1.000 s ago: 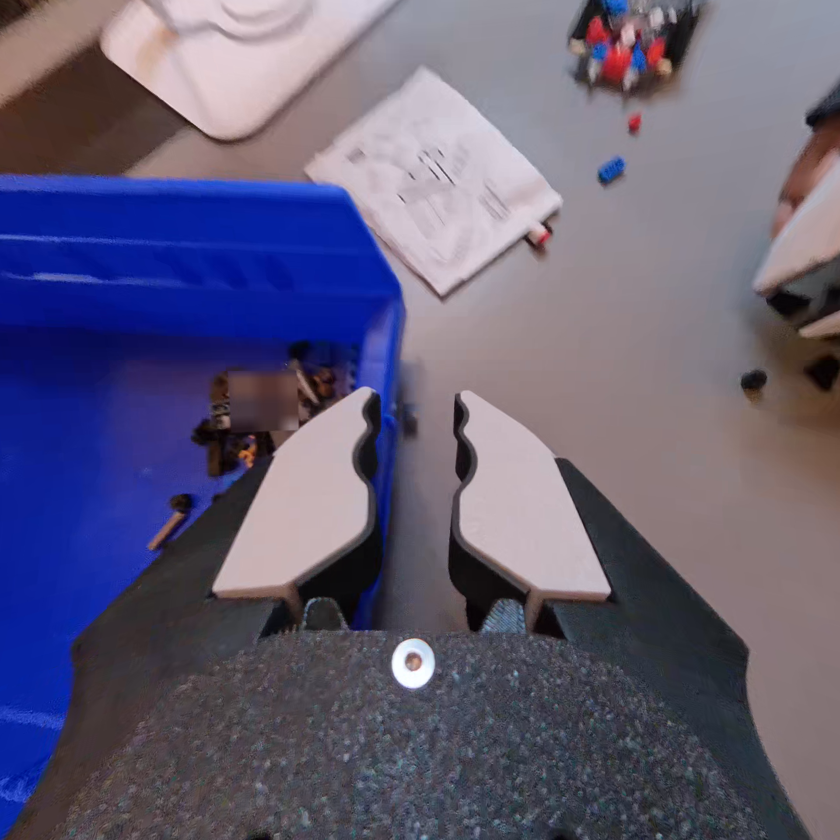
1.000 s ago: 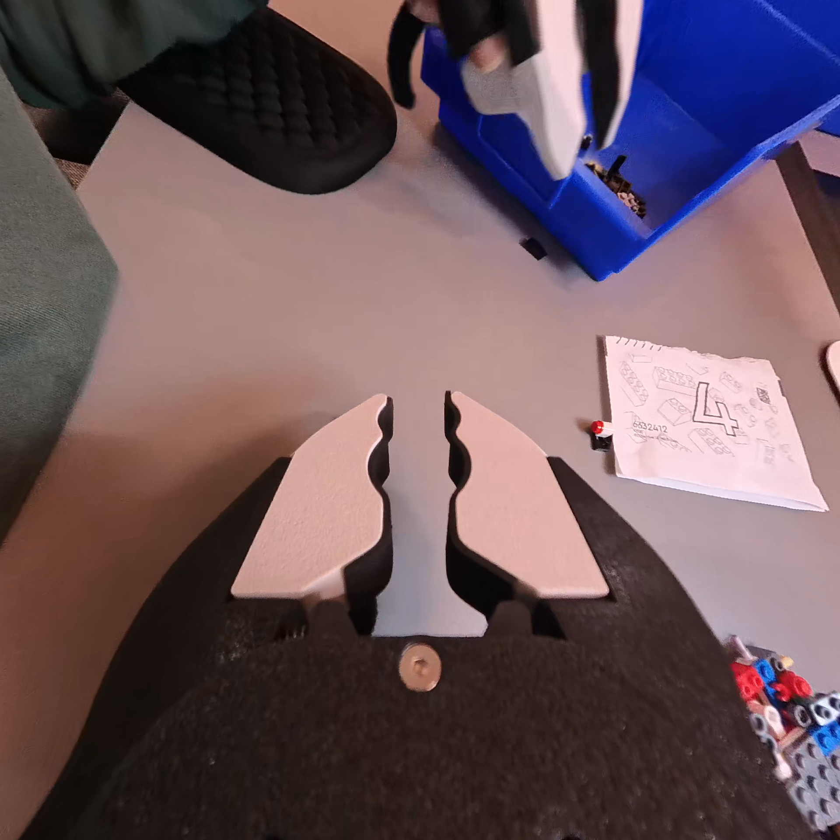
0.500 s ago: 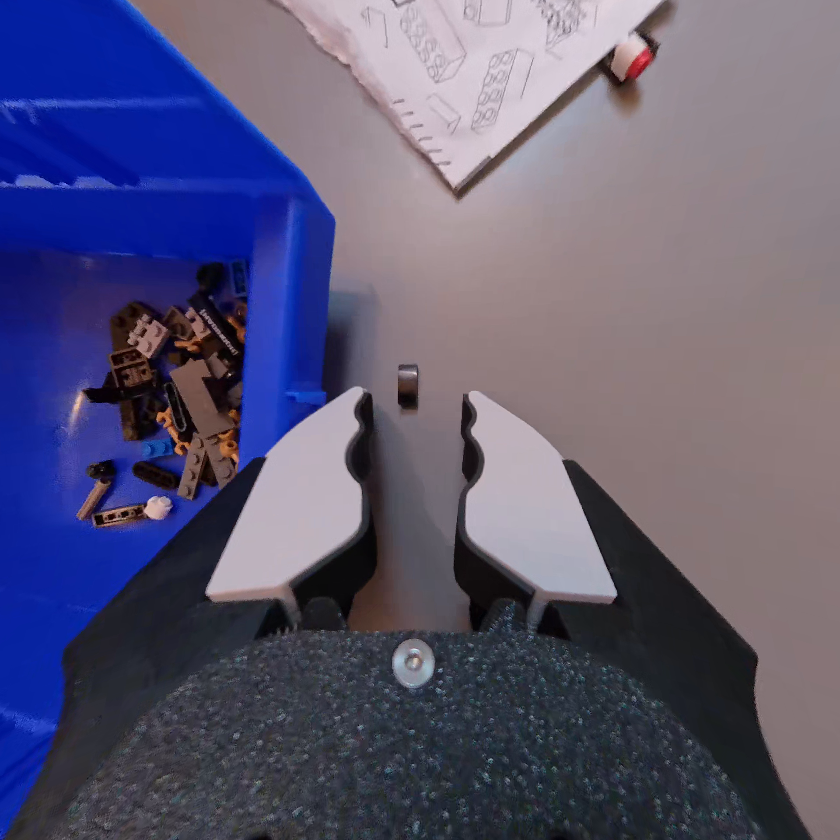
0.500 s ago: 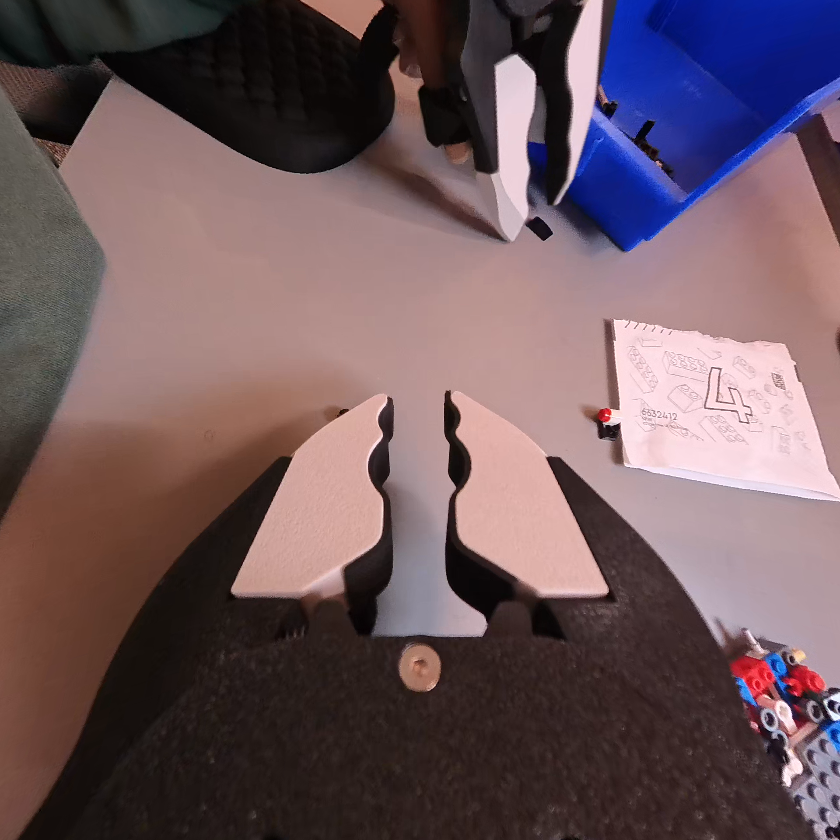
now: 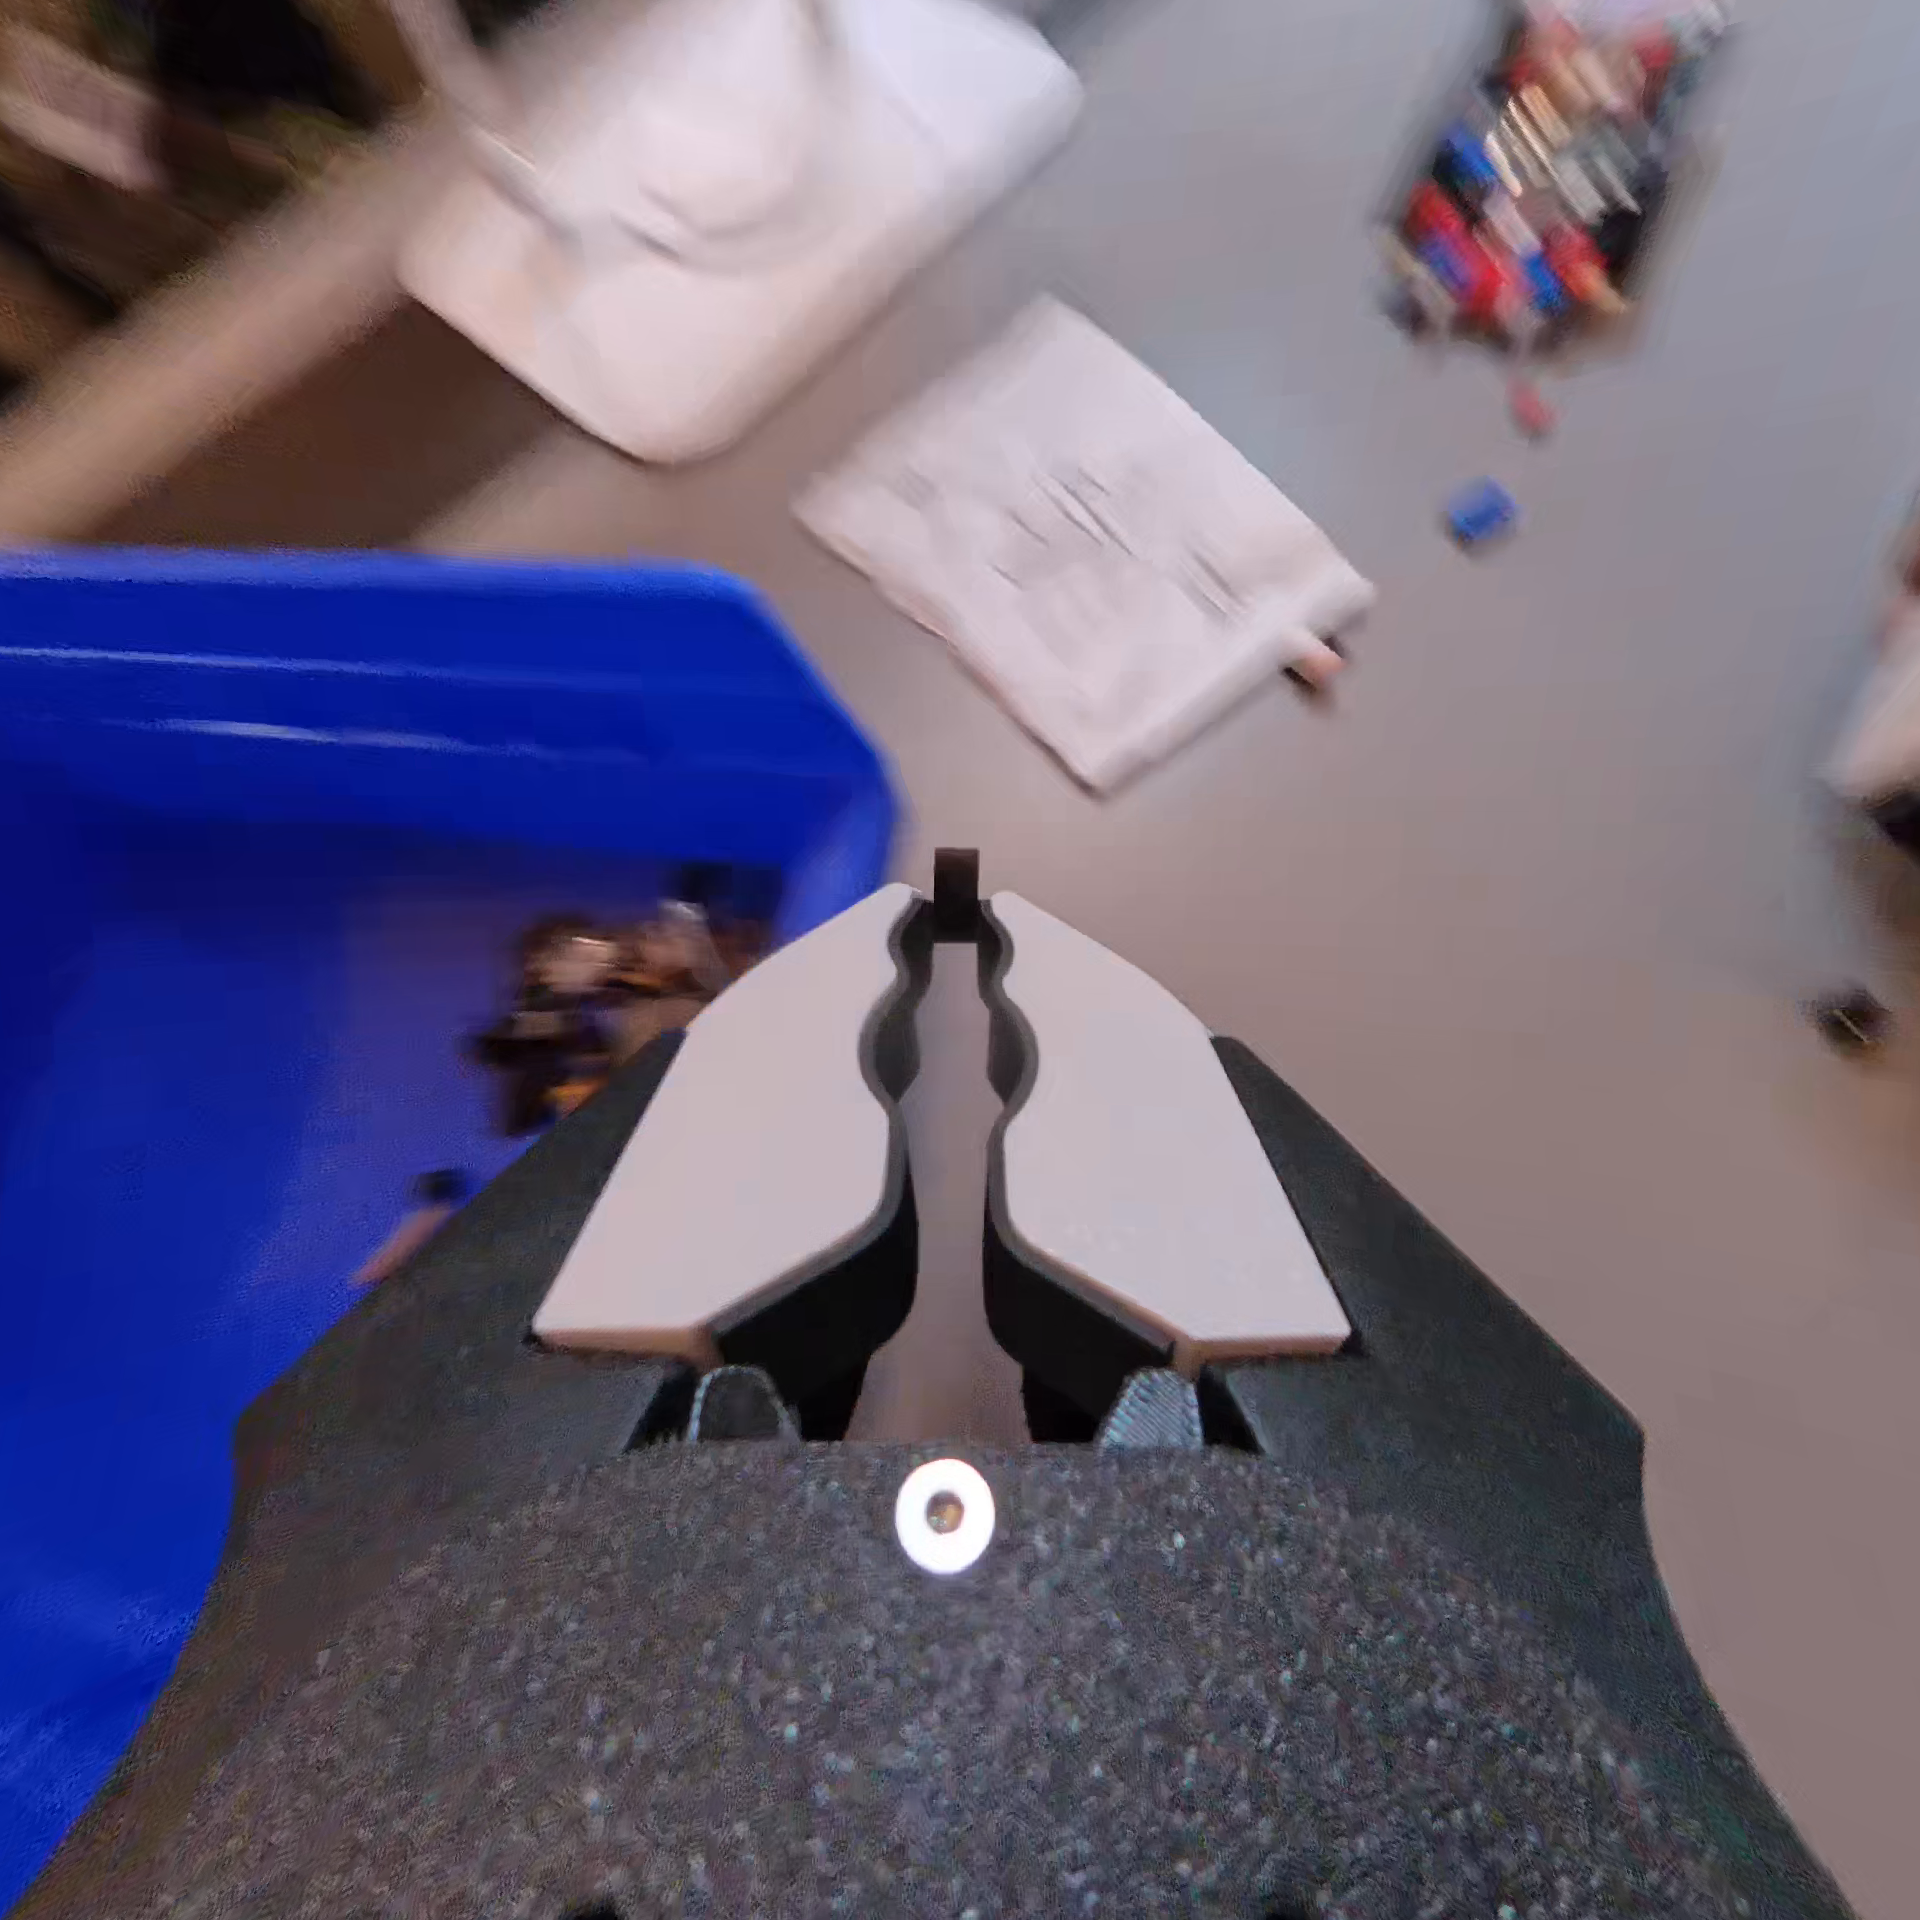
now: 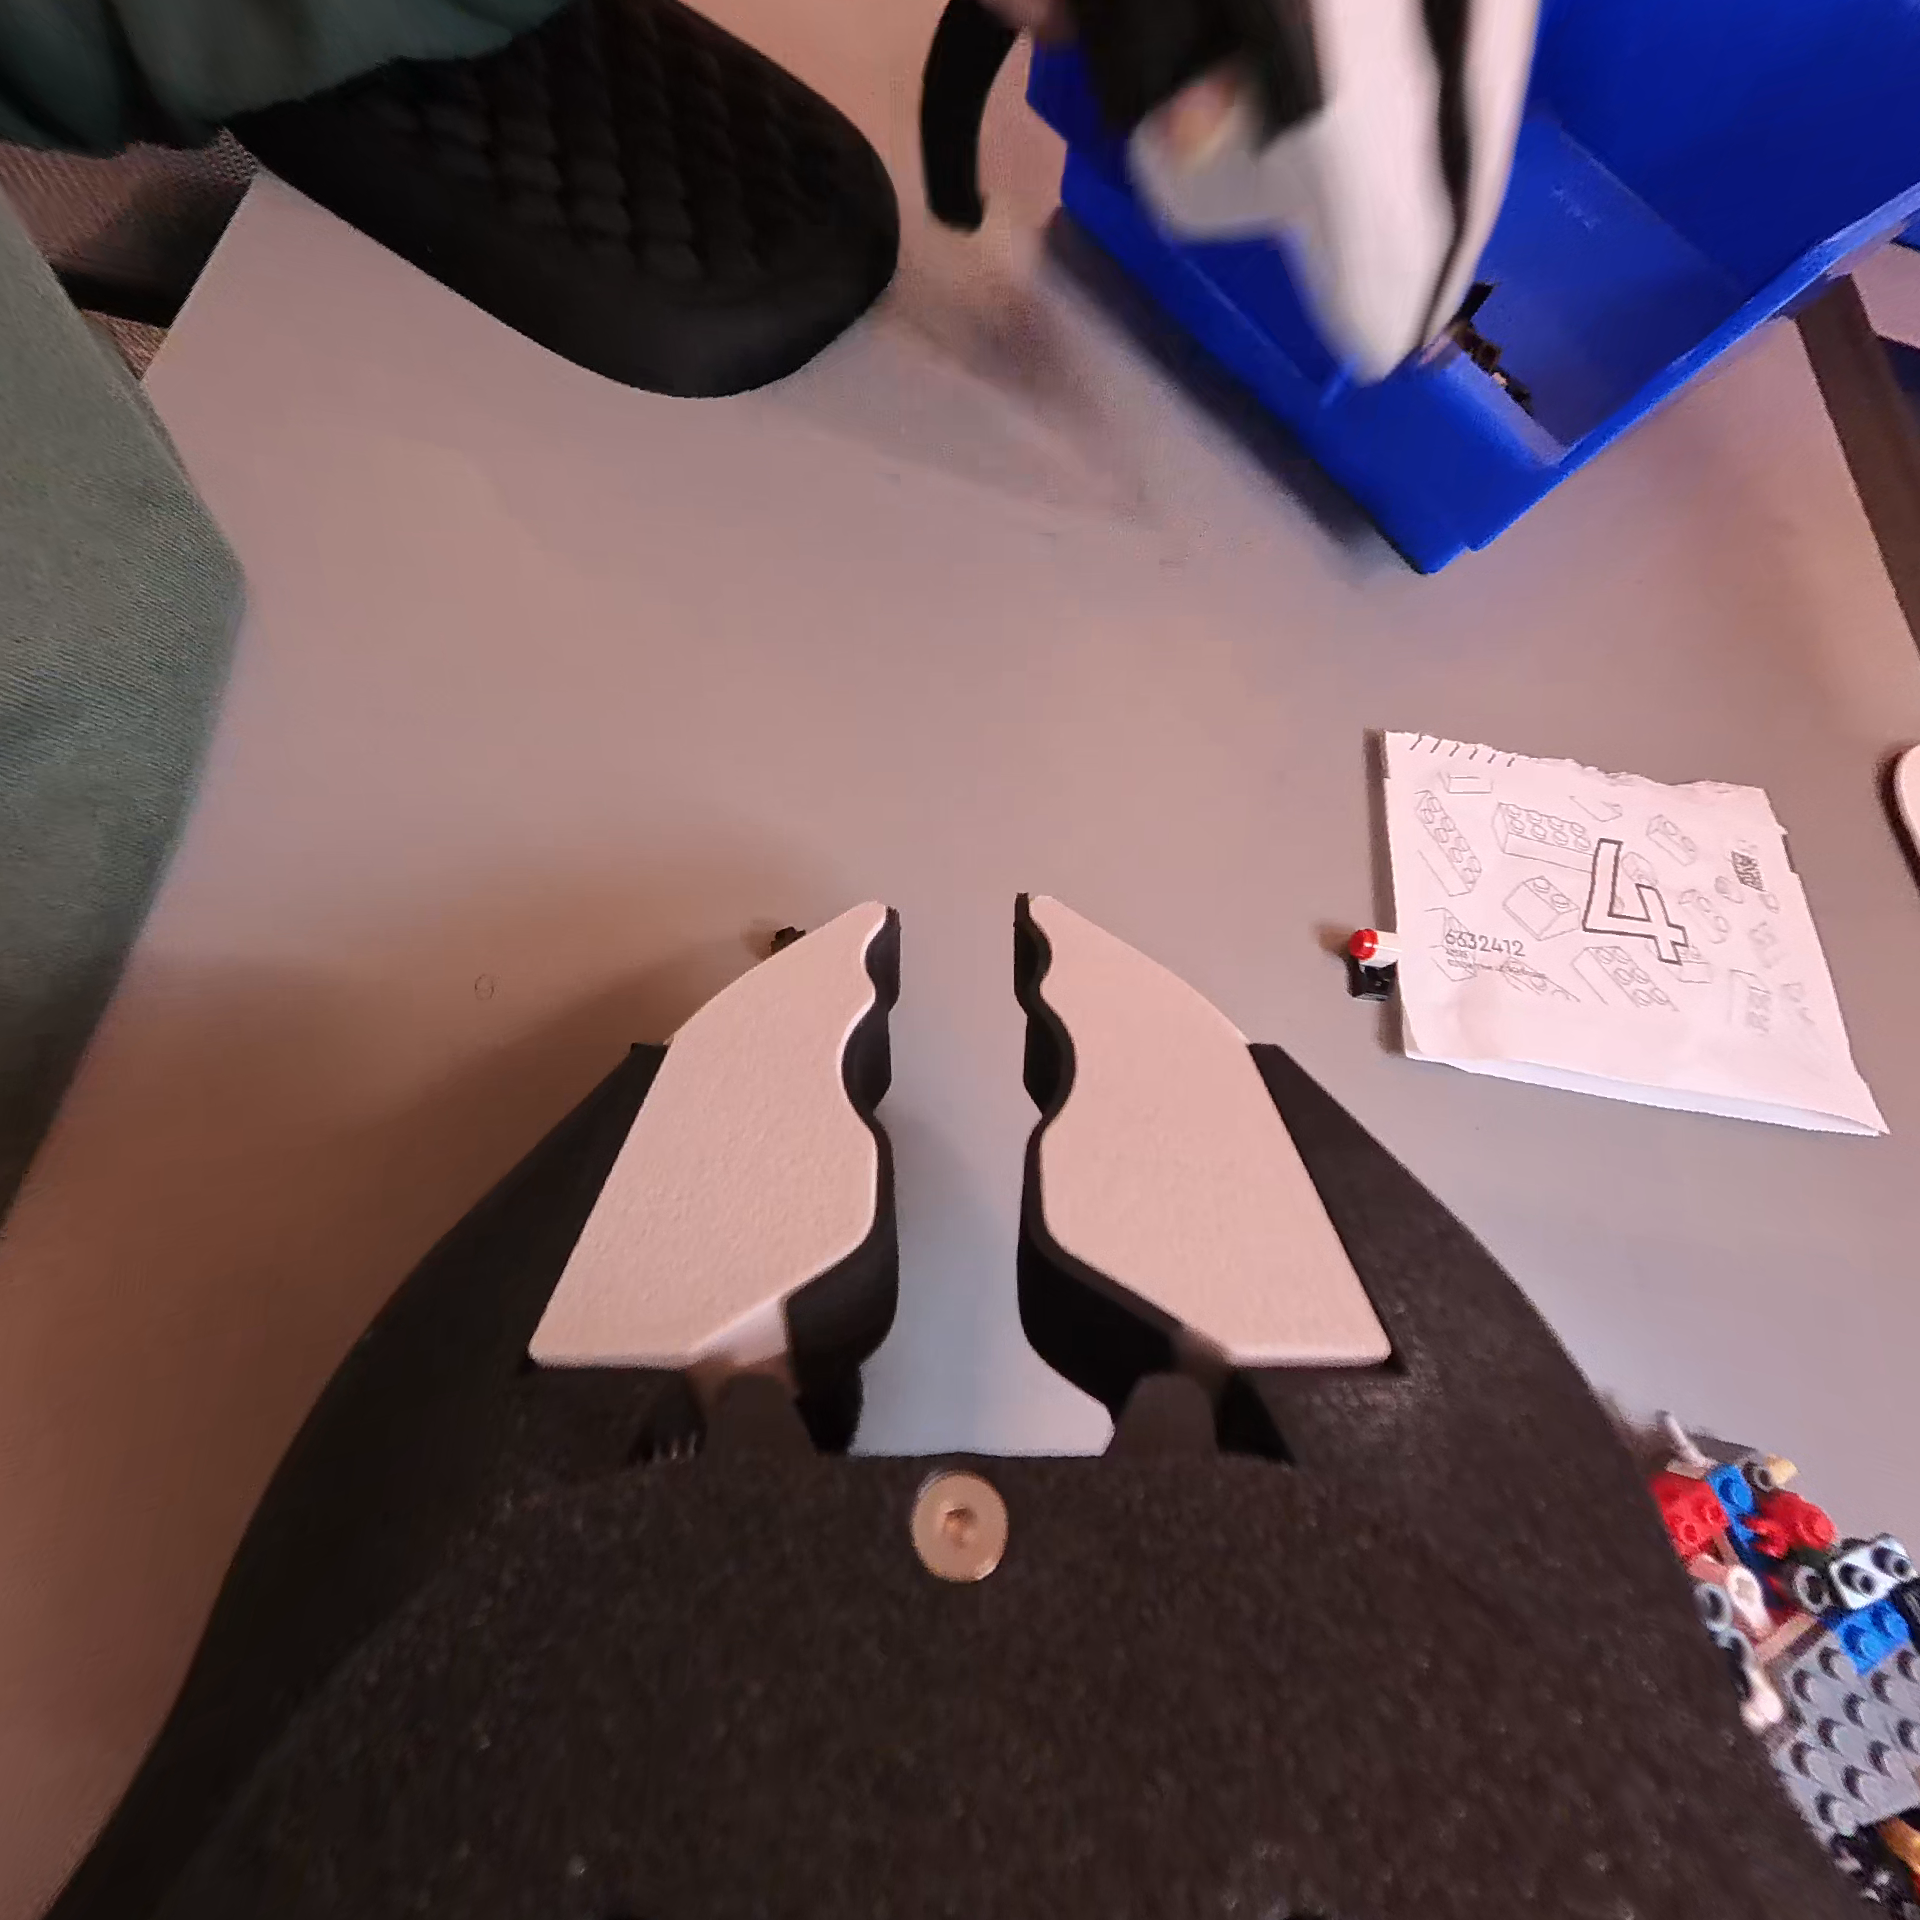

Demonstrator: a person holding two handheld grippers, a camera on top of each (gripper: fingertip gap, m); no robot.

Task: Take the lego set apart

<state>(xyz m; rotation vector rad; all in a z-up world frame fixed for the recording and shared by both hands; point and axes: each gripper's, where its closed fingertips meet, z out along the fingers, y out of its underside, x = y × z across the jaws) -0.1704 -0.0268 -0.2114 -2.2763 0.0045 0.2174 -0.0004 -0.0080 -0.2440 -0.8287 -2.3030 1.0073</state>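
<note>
Pinched between the tips of the left hand-held gripper (image 5: 956, 906) is a small black lego piece (image 5: 955, 891), held above the grey tabletop (image 5: 1455, 935) just beside the near corner of a blue bin (image 5: 312, 727). The left wrist view is motion-blurred, yet a heap of dark loose pieces (image 5: 592, 997) can be made out inside the bin. A white printed sheet (image 5: 1081, 540) lies beyond the gripper, with a tiny red-tipped piece (image 5: 1317, 657) at its edge. Farther off, the partly built lego set (image 5: 1538, 177) in red, blue and grey is seen near the top right, and a loose blue brick (image 5: 1480, 511) lies between it and the sheet. A white rounded object (image 5: 727, 208) sits at the tabletop's far side.

In the right wrist view, the right hand-held gripper (image 6: 956, 914) is seen with its fingers apart and nothing between them, hovering over bare tabletop. The lego set (image 6: 1808, 1579) lies at its lower right, well apart from the bin (image 6: 1455, 457). The left gripper is visible, blurred, over the bin's edge. A black padded chair seat (image 6: 582, 177) shows at the top left.
</note>
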